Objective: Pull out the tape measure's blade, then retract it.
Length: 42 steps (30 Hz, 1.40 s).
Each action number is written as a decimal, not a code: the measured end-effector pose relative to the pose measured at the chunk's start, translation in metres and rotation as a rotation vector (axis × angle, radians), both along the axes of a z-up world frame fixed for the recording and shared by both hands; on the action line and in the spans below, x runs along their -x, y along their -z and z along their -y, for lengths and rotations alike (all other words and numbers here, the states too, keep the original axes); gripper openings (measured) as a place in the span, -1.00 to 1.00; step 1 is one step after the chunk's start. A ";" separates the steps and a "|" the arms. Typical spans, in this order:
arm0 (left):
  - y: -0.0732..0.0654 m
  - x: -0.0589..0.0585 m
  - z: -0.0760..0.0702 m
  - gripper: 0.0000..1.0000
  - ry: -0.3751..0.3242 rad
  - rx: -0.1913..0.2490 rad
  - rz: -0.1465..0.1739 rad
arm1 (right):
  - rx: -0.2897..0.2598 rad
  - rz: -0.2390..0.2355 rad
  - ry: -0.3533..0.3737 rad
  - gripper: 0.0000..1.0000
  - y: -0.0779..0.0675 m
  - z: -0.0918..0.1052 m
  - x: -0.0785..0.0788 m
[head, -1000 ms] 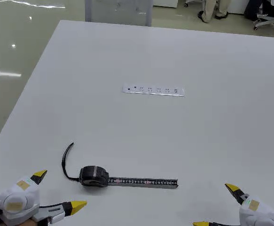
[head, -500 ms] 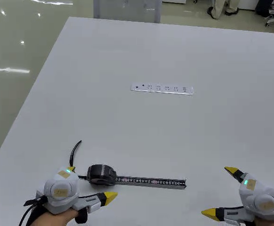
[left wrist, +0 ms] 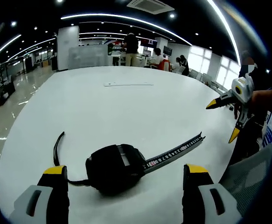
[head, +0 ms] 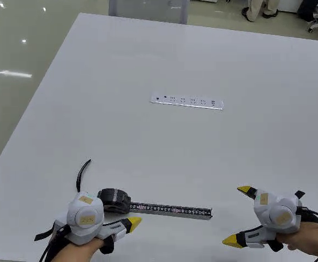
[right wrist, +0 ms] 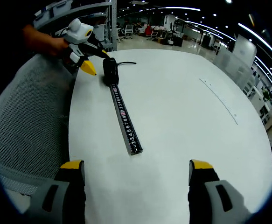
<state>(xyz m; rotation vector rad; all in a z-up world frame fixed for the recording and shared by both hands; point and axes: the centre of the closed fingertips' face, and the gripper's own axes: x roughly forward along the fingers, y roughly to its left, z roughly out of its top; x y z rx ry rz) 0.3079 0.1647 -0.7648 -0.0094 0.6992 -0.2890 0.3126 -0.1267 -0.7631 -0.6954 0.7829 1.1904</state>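
Tape measure on the table with its blade out, both grippers open and holding nothing.

The black tape measure (left wrist: 115, 168) lies just ahead of the left gripper (left wrist: 125, 171), its case between the widely spread yellow-tipped jaws, which do not seem to touch it, though the near side is hard to judge. Its blade (right wrist: 125, 119) runs flat from the case toward the right gripper (head: 237, 215), whose jaws also gape wide, well short of the blade's free end. The blade's scale shows small digits, 2 3 4 5 near its tip; any marking on the case is too small to read. A black strap (head: 82, 172) curls away from the case on the side away from the blade. The white table (head: 148, 60) carries a recessed socket strip (head: 187, 102) far ahead of both grippers. Around it are a glossy floor, ceiling light strips, and people beyond the table's far end.
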 end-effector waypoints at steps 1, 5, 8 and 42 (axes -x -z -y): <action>0.000 -0.001 0.000 1.00 -0.013 -0.008 0.004 | 0.011 -0.001 -0.009 0.88 0.002 -0.001 -0.003; -0.006 -0.005 -0.009 1.00 -0.038 -0.131 0.070 | 0.031 -0.034 -0.051 0.87 0.007 -0.008 -0.007; -0.017 -0.008 -0.001 1.00 -0.033 -0.106 0.118 | 0.084 -0.036 -0.110 0.83 0.014 -0.011 -0.015; -0.004 -0.011 0.000 1.00 -0.082 -0.037 0.135 | 0.186 -0.119 -0.185 -0.27 0.064 -0.032 -0.016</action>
